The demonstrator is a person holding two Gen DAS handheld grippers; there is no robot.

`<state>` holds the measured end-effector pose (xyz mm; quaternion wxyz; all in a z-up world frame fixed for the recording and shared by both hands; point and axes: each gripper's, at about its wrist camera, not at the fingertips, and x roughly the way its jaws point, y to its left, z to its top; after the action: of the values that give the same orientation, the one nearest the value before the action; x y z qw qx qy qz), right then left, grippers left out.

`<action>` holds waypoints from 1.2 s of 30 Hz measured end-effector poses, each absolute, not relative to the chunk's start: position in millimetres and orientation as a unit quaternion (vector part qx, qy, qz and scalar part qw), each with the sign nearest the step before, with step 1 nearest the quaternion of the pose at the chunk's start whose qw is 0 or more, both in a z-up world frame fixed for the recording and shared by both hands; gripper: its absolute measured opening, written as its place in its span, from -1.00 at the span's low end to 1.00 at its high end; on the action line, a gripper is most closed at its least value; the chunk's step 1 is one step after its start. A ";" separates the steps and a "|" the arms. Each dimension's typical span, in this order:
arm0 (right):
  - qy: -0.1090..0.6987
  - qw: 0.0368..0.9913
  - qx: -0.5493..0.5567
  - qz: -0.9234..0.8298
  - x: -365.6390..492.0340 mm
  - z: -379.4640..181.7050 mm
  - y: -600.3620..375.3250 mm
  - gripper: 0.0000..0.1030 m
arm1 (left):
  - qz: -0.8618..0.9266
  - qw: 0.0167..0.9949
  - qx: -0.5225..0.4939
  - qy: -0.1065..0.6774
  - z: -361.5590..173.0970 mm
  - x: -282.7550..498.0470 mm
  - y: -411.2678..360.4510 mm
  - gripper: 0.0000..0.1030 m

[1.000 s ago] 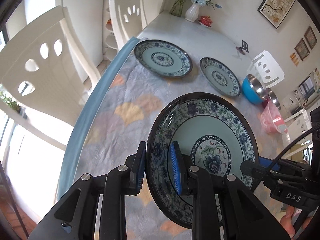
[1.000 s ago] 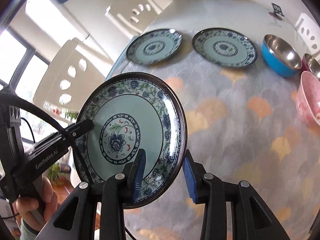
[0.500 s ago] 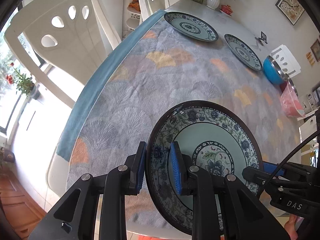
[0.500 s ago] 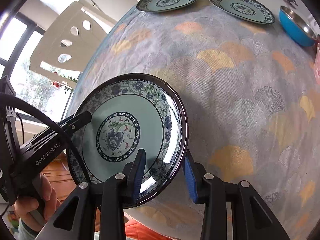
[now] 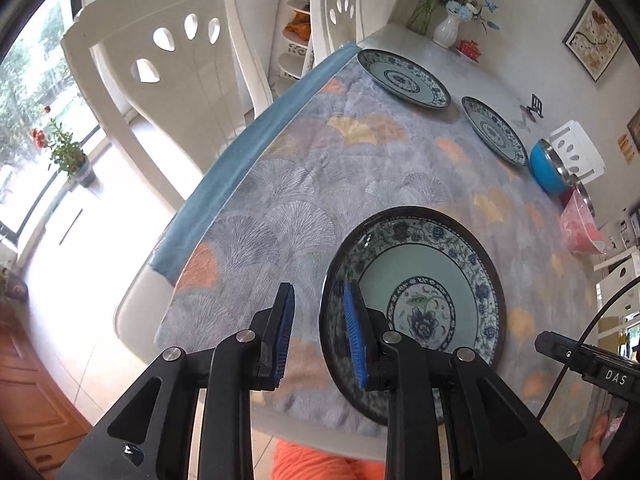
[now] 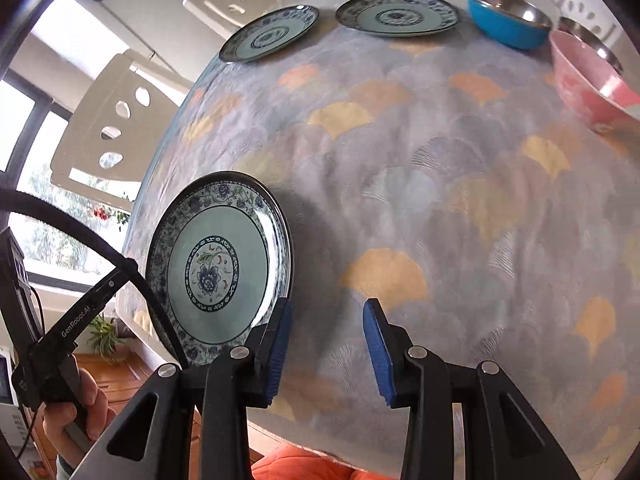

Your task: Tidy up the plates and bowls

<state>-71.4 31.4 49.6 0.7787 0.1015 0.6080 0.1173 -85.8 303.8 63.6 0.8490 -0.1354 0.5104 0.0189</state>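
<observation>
A blue-and-green floral plate (image 5: 416, 304) lies flat on the patterned tablecloth near the table's front edge; it also shows in the right wrist view (image 6: 218, 268). My left gripper (image 5: 320, 328) is open, its jaws astride the plate's left rim without clamping it. My right gripper (image 6: 328, 344) is open and empty, just right of the plate. Two matching plates (image 5: 402, 78) (image 5: 494, 130) lie at the far end.
A blue steel-lined bowl (image 6: 508, 16), a pink bowl (image 6: 592, 80) and a steel bowl (image 6: 588, 38) sit at the far right. White chairs (image 5: 168, 80) stand along the left side. A vase of flowers (image 5: 446, 30) stands at the far end.
The plate, held up by both grippers before, now rests on the table. Both grippers have opened and let go; the right one has drawn off the rim.
</observation>
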 end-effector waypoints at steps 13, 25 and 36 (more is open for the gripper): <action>0.523 0.839 0.122 0.087 -88.5 134.9 -0.3 -0.28 | -0.042 0.888 -0.115 0.444 149.1 -77.7 272.9 -0.55; 0.440 0.883 0.148 0.075 -9.0 201.7 29.2 0.47 | -0.084 0.921 -0.095 0.369 223.2 13.6 296.8 0.59; 0.485 0.870 0.079 0.049 103.6 158.1 94.8 0.42 | -0.153 0.888 -0.114 0.418 170.7 170.1 327.9 0.09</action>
<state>103.6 94.8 158.1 0.8697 0.0787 0.4847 0.0493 170.1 327.9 170.7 0.8883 -0.1143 0.4176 -0.1532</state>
